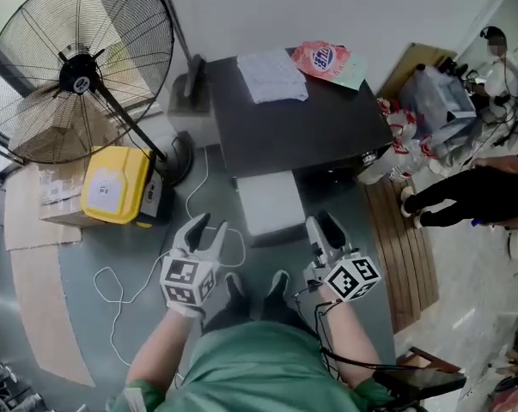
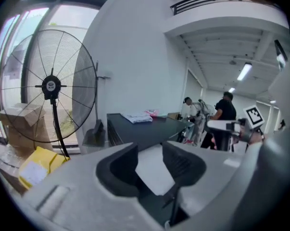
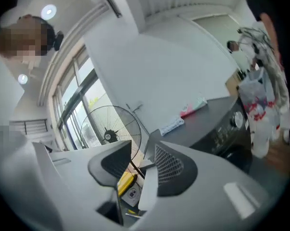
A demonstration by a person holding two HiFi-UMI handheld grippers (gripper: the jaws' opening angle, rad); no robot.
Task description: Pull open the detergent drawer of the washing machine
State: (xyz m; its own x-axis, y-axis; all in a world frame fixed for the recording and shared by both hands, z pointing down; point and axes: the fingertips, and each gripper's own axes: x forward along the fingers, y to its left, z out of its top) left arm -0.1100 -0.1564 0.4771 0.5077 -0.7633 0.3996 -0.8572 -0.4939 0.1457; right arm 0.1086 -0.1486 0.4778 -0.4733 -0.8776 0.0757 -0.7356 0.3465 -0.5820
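- So, where is the washing machine?
- It is right in front of the person. It is dark on top and stands against the white wall.
- And the detergent drawer?
- A white flat piece sticks out from the front of the machine, toward the person's feet. It looks like the drawer, pulled out. I cannot see inside it.
- Is a gripper touching it?
- No. The left gripper is just to the left of the white piece and a bit nearer the person. The right gripper is just to its right. Both are apart from it.
- What are the jaws doing?
- The left jaws are apart, with nothing between them. You just see the white piece and the dark machine far past them. The right jaws are apart too, and nothing is in the gap.
- What is on top of the machine?
- A folded white cloth lies there, and a pink packet lies beside it, near the wall.
- What else is around?
- A big fan stands on the left. A yellow box sits by its foot. A thin white cord curls on the floor. Another person in dark clothes is over on the right.
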